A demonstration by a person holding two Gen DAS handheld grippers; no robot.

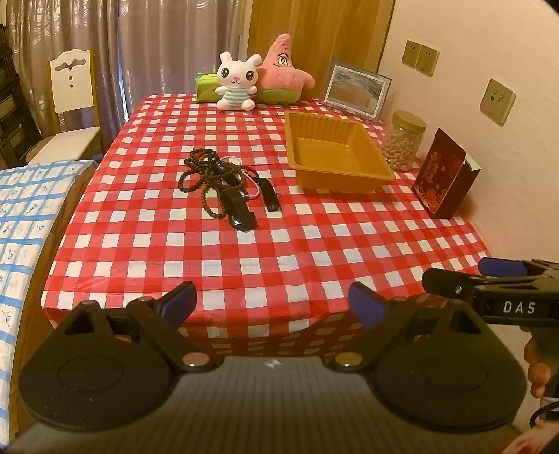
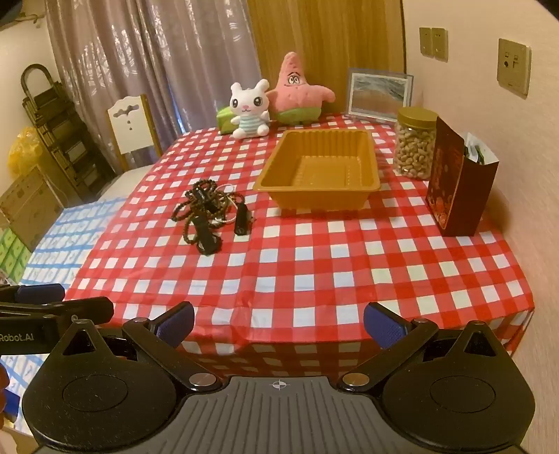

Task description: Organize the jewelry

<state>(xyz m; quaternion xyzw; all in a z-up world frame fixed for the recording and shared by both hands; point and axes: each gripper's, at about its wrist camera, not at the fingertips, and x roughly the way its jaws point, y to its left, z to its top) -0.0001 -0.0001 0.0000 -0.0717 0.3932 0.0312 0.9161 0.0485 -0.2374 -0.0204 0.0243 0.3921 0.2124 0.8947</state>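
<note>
Hovering both hand-held grippers, left point(image 1: 272, 300) and right point(image 2: 278, 323), jaws apart and empty, I judge nothing done: the jewelry tangle point(image 1: 220, 183) lies on the worktop point(image 1: 279, 244) beside the empty tray point(image 1: 335, 153).

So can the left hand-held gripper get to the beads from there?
Probably yes. The left hand-held gripper is open at the table's near edge, and only bare checked cloth lies between it and the beads. The tray sits off to the right, out of the way.

Grey curtains point(image 2: 146, 63) behind white chair point(image 1: 71, 94); pale wall point(image 2: 471, 87), sockets point(image 2: 513, 66); wooden door point(image 1: 314, 31); warm light.
</note>
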